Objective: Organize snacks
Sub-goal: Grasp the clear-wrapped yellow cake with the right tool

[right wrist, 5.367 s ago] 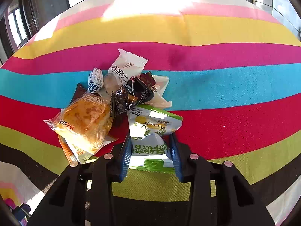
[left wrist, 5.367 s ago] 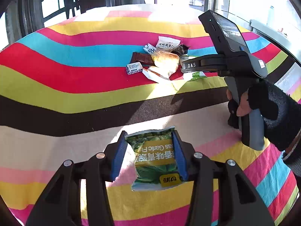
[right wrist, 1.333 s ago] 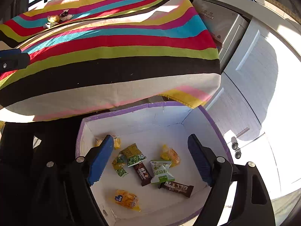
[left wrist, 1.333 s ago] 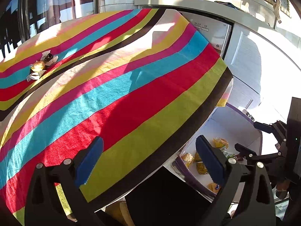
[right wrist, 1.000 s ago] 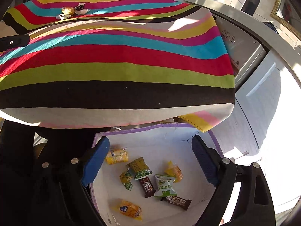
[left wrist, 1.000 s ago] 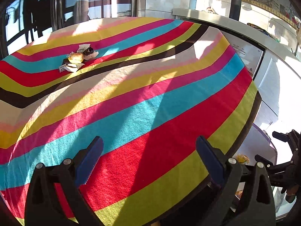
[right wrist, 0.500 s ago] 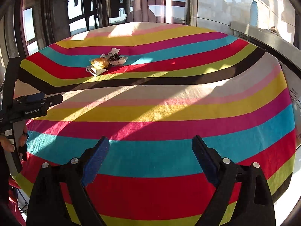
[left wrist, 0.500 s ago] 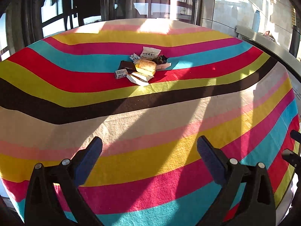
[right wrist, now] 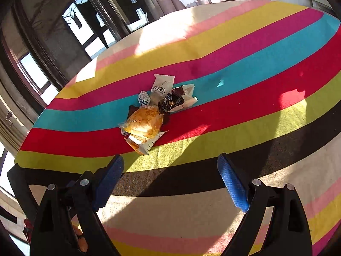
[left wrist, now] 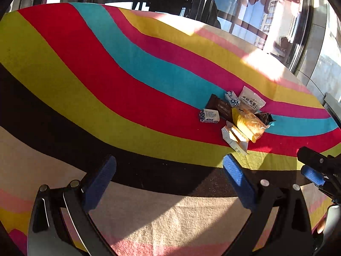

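Observation:
A small heap of snacks lies on the striped tablecloth (left wrist: 106,81). A clear-wrapped golden bun (left wrist: 249,124) (right wrist: 143,122) tops it, with a white packet (left wrist: 251,101) (right wrist: 163,85), a brown bar (left wrist: 219,107), blue-and-white sweets (left wrist: 210,115) (right wrist: 143,97) and a dark wrapper (right wrist: 171,101) around it. My left gripper (left wrist: 169,179) hovers open and empty, the heap ahead to its right. My right gripper (right wrist: 170,175) is open and empty too, the heap straight ahead of it. The right gripper's blue-padded fingers (left wrist: 312,175) show at the left view's right edge.
Dark window frames and glass (right wrist: 85,29) stand behind the table's far edge. A counter edge (left wrist: 332,104) runs at the far right. Part of the left tool (right wrist: 19,183) shows at the right view's lower left.
Both grippers, shut on green snack packets 5.4 s ago, opened over a purple-edged box beside the table, then swung back and closed in on the heap, empty.

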{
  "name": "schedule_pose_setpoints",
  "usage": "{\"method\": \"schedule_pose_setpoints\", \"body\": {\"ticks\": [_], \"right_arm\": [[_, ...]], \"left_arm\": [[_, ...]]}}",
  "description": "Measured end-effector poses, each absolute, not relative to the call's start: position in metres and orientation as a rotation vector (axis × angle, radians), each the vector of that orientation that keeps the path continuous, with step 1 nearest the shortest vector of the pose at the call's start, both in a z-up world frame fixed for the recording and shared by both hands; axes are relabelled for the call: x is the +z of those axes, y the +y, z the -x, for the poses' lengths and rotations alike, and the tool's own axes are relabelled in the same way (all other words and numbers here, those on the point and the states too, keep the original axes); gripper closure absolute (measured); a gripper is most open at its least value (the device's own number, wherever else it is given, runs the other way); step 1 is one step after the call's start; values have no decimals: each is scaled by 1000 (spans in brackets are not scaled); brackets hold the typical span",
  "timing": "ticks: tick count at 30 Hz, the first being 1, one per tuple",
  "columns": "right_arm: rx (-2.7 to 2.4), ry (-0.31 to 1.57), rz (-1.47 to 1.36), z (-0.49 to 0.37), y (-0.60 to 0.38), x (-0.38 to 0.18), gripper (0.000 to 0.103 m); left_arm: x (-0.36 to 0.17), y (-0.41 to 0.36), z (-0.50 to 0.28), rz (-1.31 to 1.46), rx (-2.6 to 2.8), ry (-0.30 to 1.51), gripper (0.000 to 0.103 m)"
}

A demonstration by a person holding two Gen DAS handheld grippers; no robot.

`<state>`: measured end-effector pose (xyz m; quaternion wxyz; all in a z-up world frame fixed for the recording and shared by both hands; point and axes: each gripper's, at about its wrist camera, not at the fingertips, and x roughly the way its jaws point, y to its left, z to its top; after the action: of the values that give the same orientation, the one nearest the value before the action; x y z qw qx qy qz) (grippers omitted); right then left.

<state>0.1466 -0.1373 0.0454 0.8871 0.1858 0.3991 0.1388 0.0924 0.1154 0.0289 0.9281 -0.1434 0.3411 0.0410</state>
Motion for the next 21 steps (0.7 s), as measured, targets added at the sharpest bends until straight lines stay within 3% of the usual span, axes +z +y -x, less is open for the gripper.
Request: {"method": "schedule_pose_setpoints", "body": {"ticks": [12, 14, 21], "right_arm": [[235, 912, -358, -240, -58, 17, 17], [254, 863, -356, -234, -69, 19, 53], [227, 761, -220, -158, -124, 33, 56]], "left_arm": [[11, 127, -103, 416, 14, 756, 3], [9, 128, -105, 429, 10, 774, 3], [7, 126, -105, 421, 17, 785, 3]]}}
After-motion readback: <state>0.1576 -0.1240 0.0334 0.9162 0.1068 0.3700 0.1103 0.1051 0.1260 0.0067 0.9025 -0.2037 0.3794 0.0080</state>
